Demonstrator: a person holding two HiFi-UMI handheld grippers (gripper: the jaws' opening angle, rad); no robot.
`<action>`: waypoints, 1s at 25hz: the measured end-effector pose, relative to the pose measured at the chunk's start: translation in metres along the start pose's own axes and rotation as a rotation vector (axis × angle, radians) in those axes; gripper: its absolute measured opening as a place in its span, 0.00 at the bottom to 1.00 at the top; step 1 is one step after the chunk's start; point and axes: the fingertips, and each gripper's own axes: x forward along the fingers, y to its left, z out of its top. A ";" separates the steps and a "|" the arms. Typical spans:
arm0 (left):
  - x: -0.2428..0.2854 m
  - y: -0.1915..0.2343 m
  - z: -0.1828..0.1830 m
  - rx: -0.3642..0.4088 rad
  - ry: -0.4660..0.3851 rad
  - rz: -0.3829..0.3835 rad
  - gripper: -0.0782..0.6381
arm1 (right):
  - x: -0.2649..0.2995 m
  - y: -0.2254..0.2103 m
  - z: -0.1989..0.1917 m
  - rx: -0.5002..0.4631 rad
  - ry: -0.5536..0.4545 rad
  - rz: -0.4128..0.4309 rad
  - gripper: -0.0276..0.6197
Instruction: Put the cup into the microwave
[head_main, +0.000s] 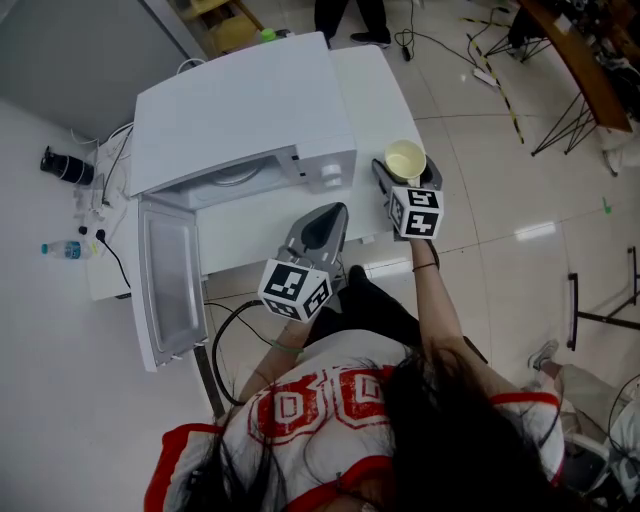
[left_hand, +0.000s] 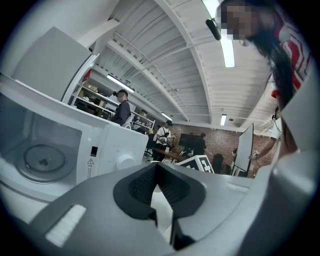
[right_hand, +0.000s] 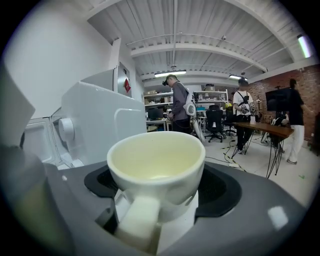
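Seen from the person's head, a white microwave (head_main: 245, 110) sits on a white table (head_main: 378, 95), filling most of its width. Only a narrow bare strip of table is left along the right side and a band along the near edge. The microwave door (head_main: 165, 280) is hinged on the left and stands fully open, swung out past the table's near edge towards the person. The cavity mouth is unobstructed, and the glass turntable (left_hand: 44, 161) inside is bare. The control knob (head_main: 330, 176) is on the panel at the right end of the front. The right gripper (head_main: 408, 178) is over the narrow strip just right of that panel, close to the table's right edge. Its jaws are clamped on either side of a cream cup (head_main: 405, 160). In the right gripper view the cup (right_hand: 157, 170) is upright and empty, with its handle pointing back at the camera. There the microwave's side wall (right_hand: 107, 127) rises close on the left, with open room to the right. Whether the cup's base touches the table cannot be told. The left gripper (head_main: 338, 212) is over the near band of table in front of the panel, between the open cavity and the cup. In the left gripper view its jaws (left_hand: 156, 167) are closed tip to tip with nothing between them.
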 end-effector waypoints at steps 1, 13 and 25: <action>-0.003 -0.001 0.003 0.000 -0.003 0.003 0.11 | -0.005 0.002 0.002 0.000 0.000 -0.001 0.74; -0.040 -0.008 0.020 0.006 -0.039 0.037 0.11 | -0.051 0.032 0.013 -0.009 -0.019 0.009 0.74; -0.097 -0.007 0.031 0.030 -0.072 0.077 0.11 | -0.085 0.083 0.012 -0.022 -0.038 0.048 0.74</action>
